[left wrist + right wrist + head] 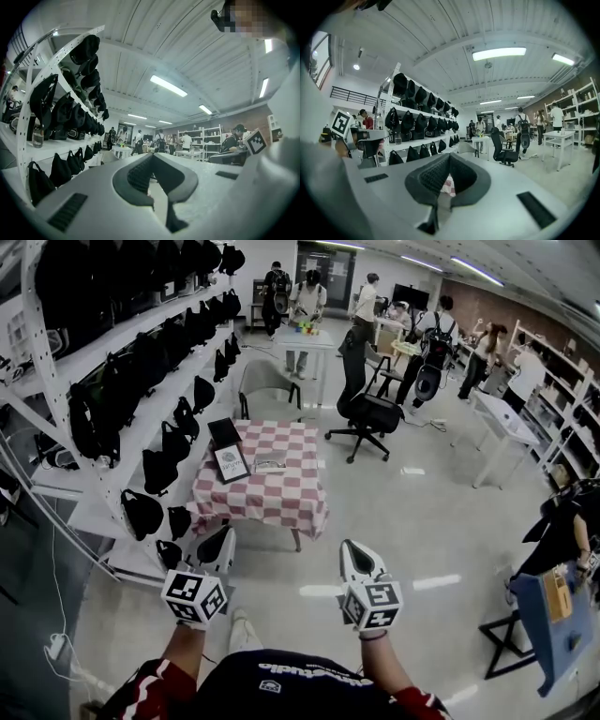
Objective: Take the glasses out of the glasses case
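A tall shelf rack (pixel 112 409) of black bags stands left of both grippers. The checkered worktop (pixel 272 498) lies well ahead of them. The left gripper (pixel 223 534) and right gripper (pixel 351 547) hover with jaws closed together, empty. What looks like the black glasses case (pixel 223 432) lies on the worktop's far left corner, well apart from both.

My glasses case (pixel 223 432), dark and flat, lies at eleven o'clock on the checked table's (pixel 272 498) far left corner, apparently shut.
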Action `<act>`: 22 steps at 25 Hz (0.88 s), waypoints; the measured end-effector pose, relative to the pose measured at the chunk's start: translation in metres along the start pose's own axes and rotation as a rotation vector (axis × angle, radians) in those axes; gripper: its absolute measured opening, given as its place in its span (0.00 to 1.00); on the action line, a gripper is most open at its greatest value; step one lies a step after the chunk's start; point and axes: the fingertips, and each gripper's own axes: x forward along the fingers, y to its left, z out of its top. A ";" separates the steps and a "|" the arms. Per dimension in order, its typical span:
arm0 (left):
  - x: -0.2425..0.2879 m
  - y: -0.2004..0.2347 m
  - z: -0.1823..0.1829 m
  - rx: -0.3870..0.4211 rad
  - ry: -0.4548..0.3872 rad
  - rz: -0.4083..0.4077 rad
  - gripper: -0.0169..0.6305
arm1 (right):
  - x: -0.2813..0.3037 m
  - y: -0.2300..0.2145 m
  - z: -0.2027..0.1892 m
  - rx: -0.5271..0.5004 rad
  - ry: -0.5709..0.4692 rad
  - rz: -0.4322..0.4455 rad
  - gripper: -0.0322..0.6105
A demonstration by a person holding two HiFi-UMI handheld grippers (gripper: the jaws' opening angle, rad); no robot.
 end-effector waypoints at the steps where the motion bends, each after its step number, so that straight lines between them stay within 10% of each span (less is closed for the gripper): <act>1: 0.000 0.000 0.000 0.000 0.002 0.001 0.03 | 0.000 0.001 0.000 0.004 0.000 0.006 0.05; 22: 0.020 0.018 -0.014 -0.017 0.034 -0.002 0.03 | 0.021 -0.003 -0.009 0.005 0.039 0.020 0.05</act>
